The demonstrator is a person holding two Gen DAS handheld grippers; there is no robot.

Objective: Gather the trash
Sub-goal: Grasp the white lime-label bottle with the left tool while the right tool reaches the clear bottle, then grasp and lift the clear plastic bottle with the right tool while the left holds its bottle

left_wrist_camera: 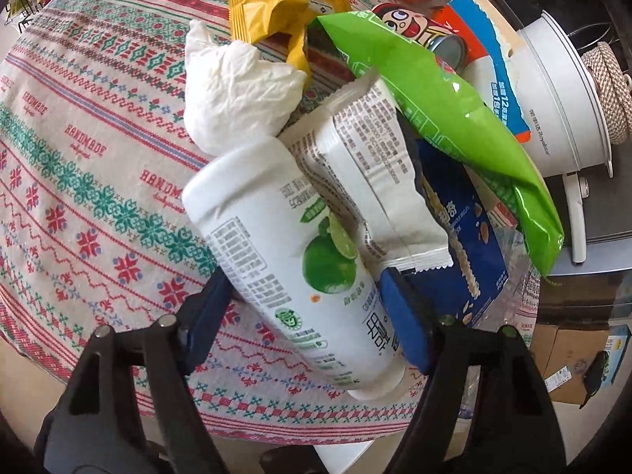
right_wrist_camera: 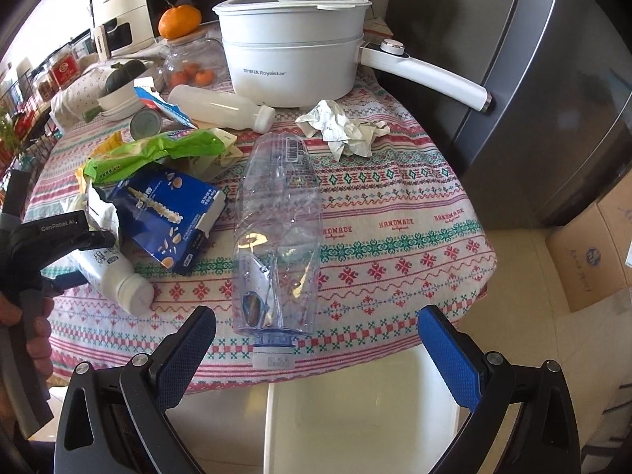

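Now left claw (left_wrist_camera: 306, 304) straddling white bottle (left_wrist_camera: 292, 260) beside blue box (left_wrist_camera: 466, 245), pads not clearly pressing; right claw (right_wrist_camera: 316, 349) spread over clear bottle (right_wrist_camera: 278, 237). Could roll off surface (right_wrist_camera: 395, 213) edge.

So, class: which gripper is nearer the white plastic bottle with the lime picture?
Left. The left gripper straddles the white lime bottle, a finger on each side. The right gripper sits apart, open at the clear bottle.
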